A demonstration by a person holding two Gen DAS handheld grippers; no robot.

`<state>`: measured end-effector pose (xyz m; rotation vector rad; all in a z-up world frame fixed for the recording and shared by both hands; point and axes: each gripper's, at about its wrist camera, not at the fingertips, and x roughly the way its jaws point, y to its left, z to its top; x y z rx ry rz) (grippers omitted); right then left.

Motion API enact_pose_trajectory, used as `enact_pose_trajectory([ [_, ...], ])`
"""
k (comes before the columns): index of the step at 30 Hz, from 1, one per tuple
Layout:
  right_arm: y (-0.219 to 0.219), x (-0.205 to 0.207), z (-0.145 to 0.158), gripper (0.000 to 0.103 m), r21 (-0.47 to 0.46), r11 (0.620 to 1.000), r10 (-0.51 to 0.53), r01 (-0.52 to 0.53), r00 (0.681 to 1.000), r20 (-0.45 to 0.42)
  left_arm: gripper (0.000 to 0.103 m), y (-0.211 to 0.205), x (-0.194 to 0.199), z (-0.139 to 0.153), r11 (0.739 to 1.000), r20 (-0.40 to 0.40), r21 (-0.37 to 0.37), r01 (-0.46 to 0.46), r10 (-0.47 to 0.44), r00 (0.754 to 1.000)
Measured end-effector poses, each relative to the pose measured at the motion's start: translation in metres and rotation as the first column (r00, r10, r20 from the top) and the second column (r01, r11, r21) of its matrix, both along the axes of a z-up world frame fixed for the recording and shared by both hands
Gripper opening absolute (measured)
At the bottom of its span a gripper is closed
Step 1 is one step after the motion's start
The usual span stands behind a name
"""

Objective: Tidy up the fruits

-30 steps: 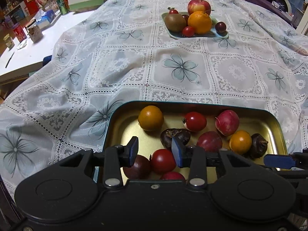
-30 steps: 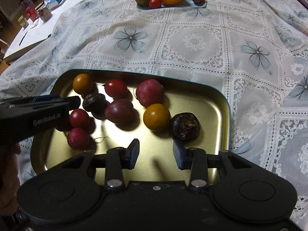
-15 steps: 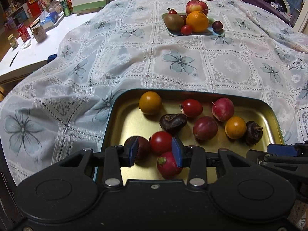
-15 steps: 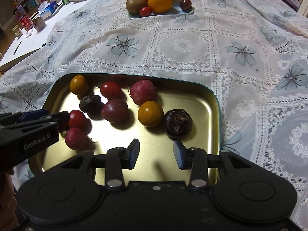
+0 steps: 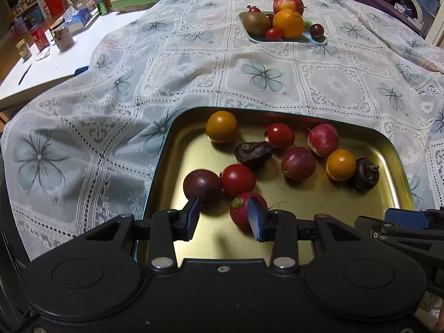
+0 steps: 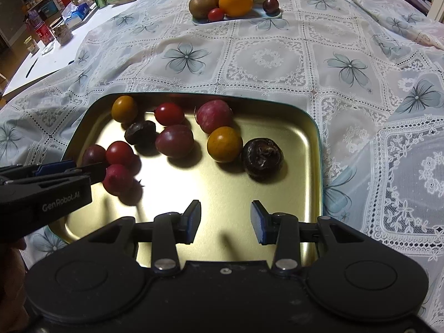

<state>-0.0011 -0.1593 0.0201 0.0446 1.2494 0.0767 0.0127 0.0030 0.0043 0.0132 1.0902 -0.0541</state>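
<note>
Left claw (image 5: 224,216) is open, hovering low over the near end of the gold tray (image 5: 177,144), holding nothing. Right claw (image 6: 225,220) is also open and empty, over the bare near part of the same tray.

Fruit in the tray: a radish (image 5: 244,211) sits just ahead of the left claw, partly behind its right finger (image 5: 256,219). A red tomato (image 5: 238,179) touches it on the far side, and a dark plum (image 5: 202,184) touches the tomato on the left. Further in are a dark chestnut-like piece (image 5: 253,154), a second tomato (image 5: 279,136), two orange fruits, a reddish plum and another radish. The blue plate (image 5: 313,38) far across the lace cloth (image 5: 166,63) already carries larger fruit.

Judged step: left claw lining up on one piece from the near cluster, probably the radish or the tomato.

Notes for a clean pick:
- Shift right so the radish lies between both fingers, not behind one.
- Come in low; round fruit rolls on smooth metal.
- Neighbours touch, so a finger may nudge the tomato. Enter on the free side.
- Close gently; tomato skin bruises.
- Keep the right claw clear of the left's path.
</note>
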Motion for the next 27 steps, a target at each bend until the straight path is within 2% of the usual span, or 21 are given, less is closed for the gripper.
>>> enact_pose_trajectory([
  [15, -0.003, -0.008, -0.012, 0.042, -0.003, 1.000, 0.002, -0.002, 1.000, -0.027, 0.048, -0.004, -0.014, -0.004, 1.000, -0.003, 0.021, 0.012, -0.012, 1.000],
  [27, -0.002, -0.007, -0.017, 0.043, -0.002, 1.000, 0.014, -0.014, 0.998, -0.053, 0.048, -0.005, -0.014, -0.007, 1.000, -0.029, 0.005, 0.017, -0.017, 0.999],
])
